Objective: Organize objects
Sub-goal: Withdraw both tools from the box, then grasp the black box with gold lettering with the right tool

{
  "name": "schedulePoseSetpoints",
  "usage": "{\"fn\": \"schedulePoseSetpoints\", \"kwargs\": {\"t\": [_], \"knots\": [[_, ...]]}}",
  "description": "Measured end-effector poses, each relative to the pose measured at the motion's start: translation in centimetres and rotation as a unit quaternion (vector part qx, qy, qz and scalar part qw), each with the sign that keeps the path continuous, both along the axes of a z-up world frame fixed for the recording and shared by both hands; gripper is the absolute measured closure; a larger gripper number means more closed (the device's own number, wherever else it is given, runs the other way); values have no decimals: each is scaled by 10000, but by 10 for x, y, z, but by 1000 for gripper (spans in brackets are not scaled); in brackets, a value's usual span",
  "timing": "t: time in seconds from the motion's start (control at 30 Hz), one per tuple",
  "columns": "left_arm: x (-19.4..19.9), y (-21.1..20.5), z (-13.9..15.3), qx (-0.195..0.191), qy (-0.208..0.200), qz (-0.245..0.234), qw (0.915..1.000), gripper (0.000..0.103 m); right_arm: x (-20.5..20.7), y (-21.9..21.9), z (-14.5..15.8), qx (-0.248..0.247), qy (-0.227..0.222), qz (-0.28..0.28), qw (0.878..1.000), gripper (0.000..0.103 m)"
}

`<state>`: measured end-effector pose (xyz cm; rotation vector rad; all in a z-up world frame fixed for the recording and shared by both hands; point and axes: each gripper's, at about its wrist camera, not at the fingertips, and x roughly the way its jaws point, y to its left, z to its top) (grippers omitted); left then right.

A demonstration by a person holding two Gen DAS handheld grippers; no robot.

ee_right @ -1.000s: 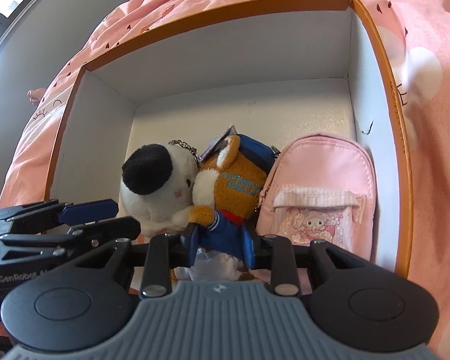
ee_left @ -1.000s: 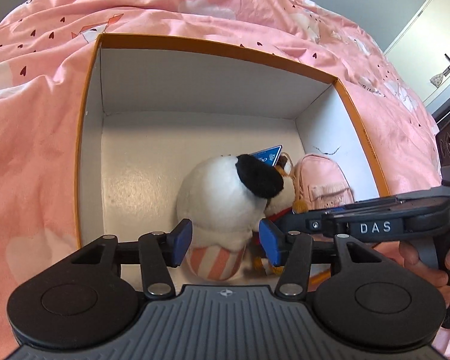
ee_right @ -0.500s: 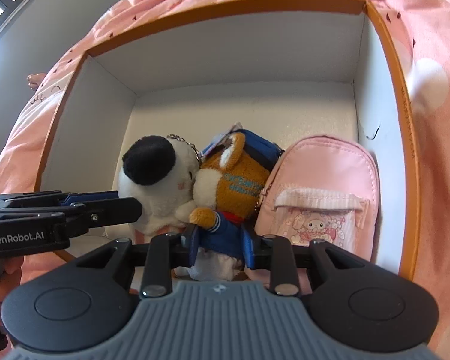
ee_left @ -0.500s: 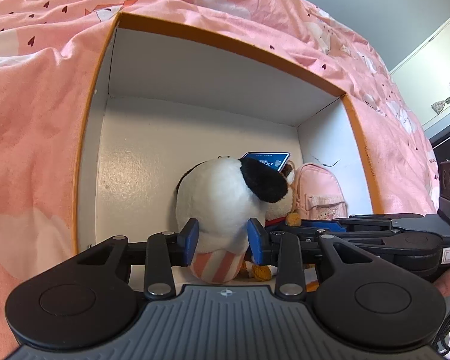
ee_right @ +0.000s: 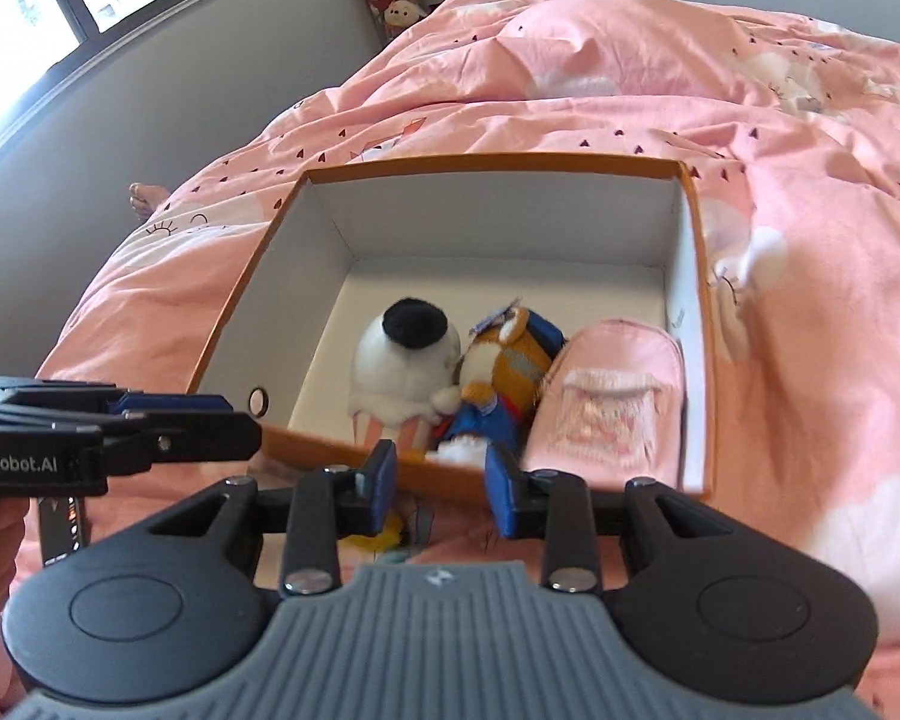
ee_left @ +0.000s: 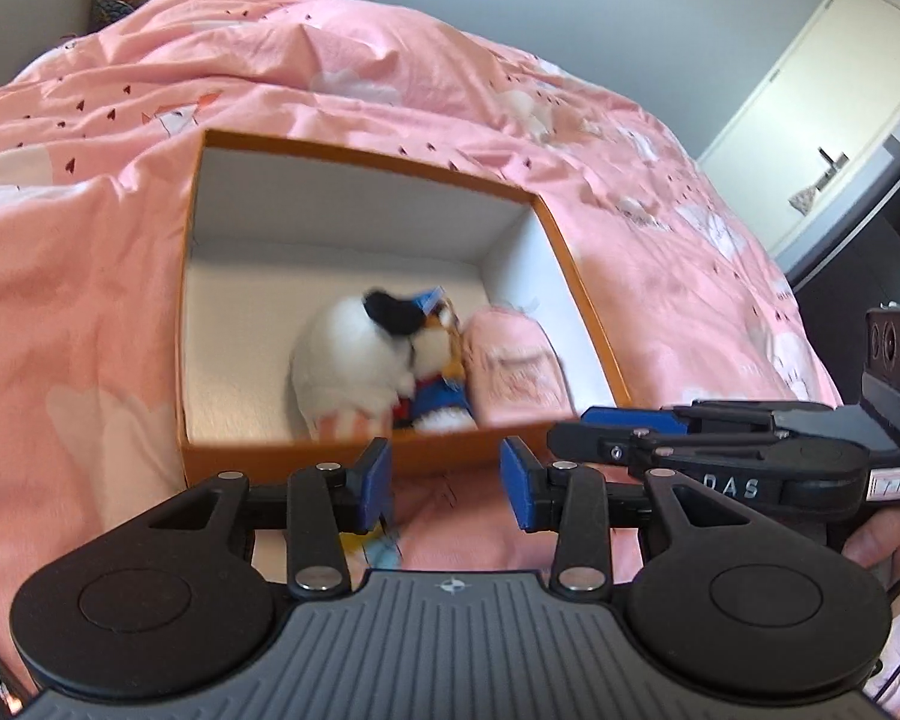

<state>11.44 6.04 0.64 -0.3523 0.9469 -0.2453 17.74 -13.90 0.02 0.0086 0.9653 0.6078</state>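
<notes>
Three toys are packed in the box [ee_right: 693, 300]; both claws, left [ee_left: 445, 483] and right [ee_right: 440, 487], are opening, empty. Another item must be sought.

White letters "DAS" stand on the black side of the right gripper [ee_left: 576, 426], seen at the right of the left wrist view; a small white label just right of them is too blurred to read. In the right wrist view, "enRobot.AI" runs along the black body of the left gripper [ee_right: 243, 420] at the left edge, its first letter cut off.
</notes>
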Motion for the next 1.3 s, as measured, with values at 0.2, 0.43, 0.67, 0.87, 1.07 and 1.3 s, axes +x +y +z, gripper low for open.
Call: {"fn": "schedulePoseSetpoints", "kwargs": {"t": [0.2, 0.43, 0.67, 0.87, 1.07, 1.3], "knots": [[-28, -28, -21, 225, 302, -299, 9988, 58, -45, -31, -8, -219, 254, -574, 9978, 59], [-36, -65, -45, 533, 567, -647, 9949, 59, -84, -65, -32, -636, 496, -1423, 9865, 45], [-40, -80, -49, 583, 589, -790, 9934, 59, -99, -87, -44, -606, 952, -1899, 9753, 30], [-44, -87, -49, 583, 578, -883, 9927, 59, -104, -92, -51, -452, 1309, -1980, 9704, 29], [-44, -89, -49, 585, 577, -902, 9925, 59, -110, -88, -58, -355, 1593, -1877, 9686, 31], [-46, -91, -48, 591, 587, -934, 9921, 59, -113, -84, -60, -266, 1577, -1807, 9704, 50]]}}
